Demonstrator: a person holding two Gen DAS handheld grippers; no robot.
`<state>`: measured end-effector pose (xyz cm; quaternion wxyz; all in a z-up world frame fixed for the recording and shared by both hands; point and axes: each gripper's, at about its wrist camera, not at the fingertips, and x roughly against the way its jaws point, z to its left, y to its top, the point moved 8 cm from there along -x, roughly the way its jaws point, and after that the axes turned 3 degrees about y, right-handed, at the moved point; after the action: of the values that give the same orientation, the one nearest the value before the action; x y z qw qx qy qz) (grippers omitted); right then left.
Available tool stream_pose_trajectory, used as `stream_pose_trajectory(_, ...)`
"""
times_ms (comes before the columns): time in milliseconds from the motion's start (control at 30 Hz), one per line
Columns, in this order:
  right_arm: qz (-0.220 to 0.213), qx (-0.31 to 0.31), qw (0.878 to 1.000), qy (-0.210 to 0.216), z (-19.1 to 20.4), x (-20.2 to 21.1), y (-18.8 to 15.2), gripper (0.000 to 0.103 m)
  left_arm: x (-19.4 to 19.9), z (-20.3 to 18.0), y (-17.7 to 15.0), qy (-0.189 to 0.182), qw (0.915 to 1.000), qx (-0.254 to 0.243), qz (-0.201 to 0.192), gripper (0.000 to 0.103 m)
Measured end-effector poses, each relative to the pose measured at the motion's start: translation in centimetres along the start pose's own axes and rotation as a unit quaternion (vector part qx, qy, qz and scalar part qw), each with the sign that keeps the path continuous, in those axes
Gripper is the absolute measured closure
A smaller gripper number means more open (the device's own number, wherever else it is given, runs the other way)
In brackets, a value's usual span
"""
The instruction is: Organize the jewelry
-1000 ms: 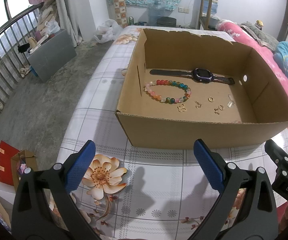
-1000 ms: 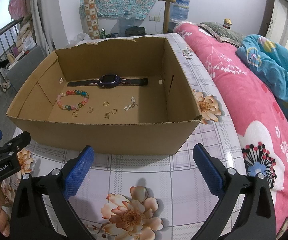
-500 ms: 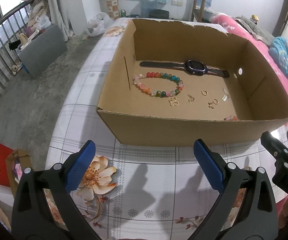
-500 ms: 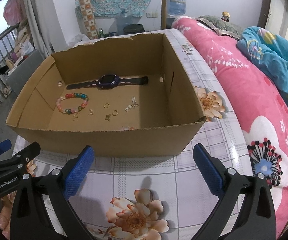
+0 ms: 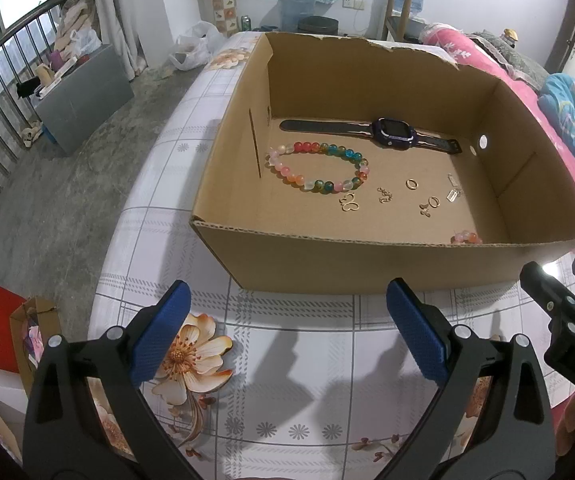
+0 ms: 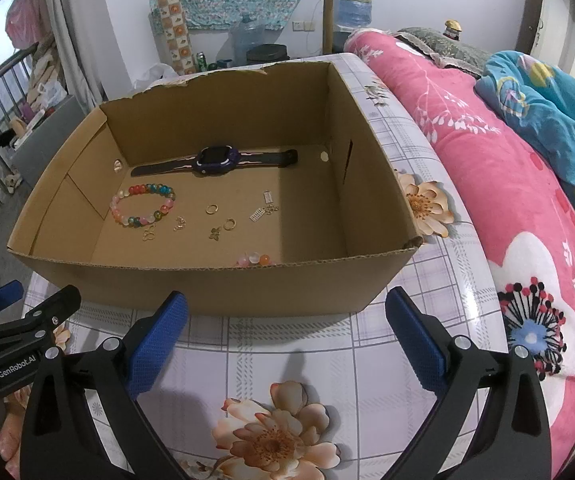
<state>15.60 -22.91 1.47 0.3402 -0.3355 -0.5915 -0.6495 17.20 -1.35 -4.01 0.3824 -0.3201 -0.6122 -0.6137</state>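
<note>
An open cardboard box (image 5: 327,260) (image 6: 215,288) stands on the floral tablecloth. Inside lie a dark watch (image 5: 393,133) (image 6: 216,159), a multicoloured bead bracelet (image 5: 317,168) (image 6: 143,205), gold rings (image 5: 411,184) (image 6: 211,209), small gold charms (image 5: 349,203) (image 6: 214,233) and a silver clasp piece (image 5: 452,194) (image 6: 256,215). A second, pink and orange bead bracelet (image 5: 465,238) (image 6: 253,259) peeks over the near wall. My left gripper (image 5: 287,332) and right gripper (image 6: 285,332) hover open in front of the box, both holding nothing.
A pink floral quilt (image 6: 527,200) and a blue blanket (image 6: 547,108) lie to the right of the table. The table edge (image 5: 127,220) drops to a concrete floor on the left, with paper bags (image 5: 3,332) below. A grey bin (image 5: 83,92) stands by the railing.
Both grippers have risen and tilted down over the box, so more of its floor shows. The pink and orange bracelet at the near wall has come into view. Nothing was grasped.
</note>
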Motion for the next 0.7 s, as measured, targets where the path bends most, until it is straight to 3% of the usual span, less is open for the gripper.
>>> stream_pose_trajectory(700, 0.0, 0.0, 1.0, 0.0, -0.04, 0.02, 0.11, 0.006, 0.03, 0.04, 0.14, 0.0, 1.0, 0.001, -0.001, 0.008)
